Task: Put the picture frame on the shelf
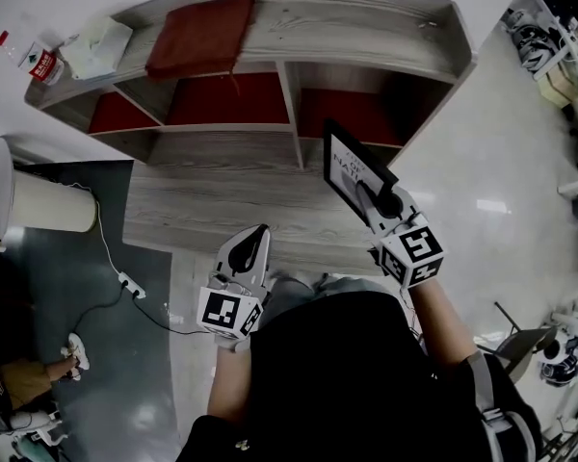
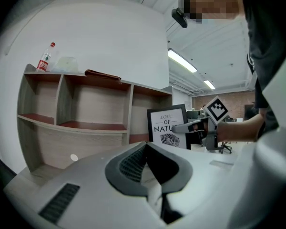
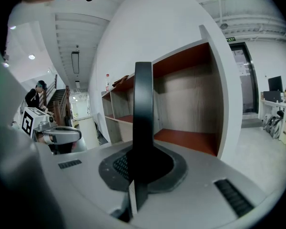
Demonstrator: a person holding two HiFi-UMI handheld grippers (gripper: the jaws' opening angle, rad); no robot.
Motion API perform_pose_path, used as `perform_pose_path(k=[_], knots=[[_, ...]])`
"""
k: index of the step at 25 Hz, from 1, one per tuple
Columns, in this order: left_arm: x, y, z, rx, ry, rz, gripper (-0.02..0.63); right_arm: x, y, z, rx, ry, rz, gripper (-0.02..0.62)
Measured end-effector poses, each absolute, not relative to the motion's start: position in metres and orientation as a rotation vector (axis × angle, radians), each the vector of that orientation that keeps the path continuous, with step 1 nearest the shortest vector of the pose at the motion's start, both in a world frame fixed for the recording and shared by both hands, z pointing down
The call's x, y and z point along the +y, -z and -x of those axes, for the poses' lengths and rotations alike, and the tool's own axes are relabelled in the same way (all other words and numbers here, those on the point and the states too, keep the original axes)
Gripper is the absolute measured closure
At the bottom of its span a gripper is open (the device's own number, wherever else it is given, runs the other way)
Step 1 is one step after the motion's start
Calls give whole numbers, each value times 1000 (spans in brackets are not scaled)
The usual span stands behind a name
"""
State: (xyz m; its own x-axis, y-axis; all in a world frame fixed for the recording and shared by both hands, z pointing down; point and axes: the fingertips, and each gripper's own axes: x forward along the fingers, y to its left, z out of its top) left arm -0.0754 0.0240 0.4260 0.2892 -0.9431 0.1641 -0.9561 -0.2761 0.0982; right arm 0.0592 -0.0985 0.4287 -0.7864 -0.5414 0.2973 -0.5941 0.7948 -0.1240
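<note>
In the head view the two grippers are nearest. The left gripper [image 1: 255,243], at 7 o'clock, has its jaws closed together, with nothing between them. The right gripper [image 1: 371,195], at 3 o'clock, has its jaws closed on the one picture frame [image 1: 345,162]. The frame is held in the air, tilted, at about 2 o'clock. Farther, at 12 o'clock, stands one shelf [image 1: 366,27] with three columns, and the frame is in front of its right column. On the shelf top lie three things: one dark red cloth [image 1: 200,35], one pale box [image 1: 96,48] and, at 10 o'clock, one bottle [image 1: 40,63].
</note>
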Motion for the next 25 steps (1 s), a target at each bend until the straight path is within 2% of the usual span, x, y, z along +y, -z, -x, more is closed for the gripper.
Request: perform_pose_path(k=[25], knots=[[-27, -420, 117, -1583, -142, -2518, 599, -196, -366, 6, -2852, -236, -952, 592]])
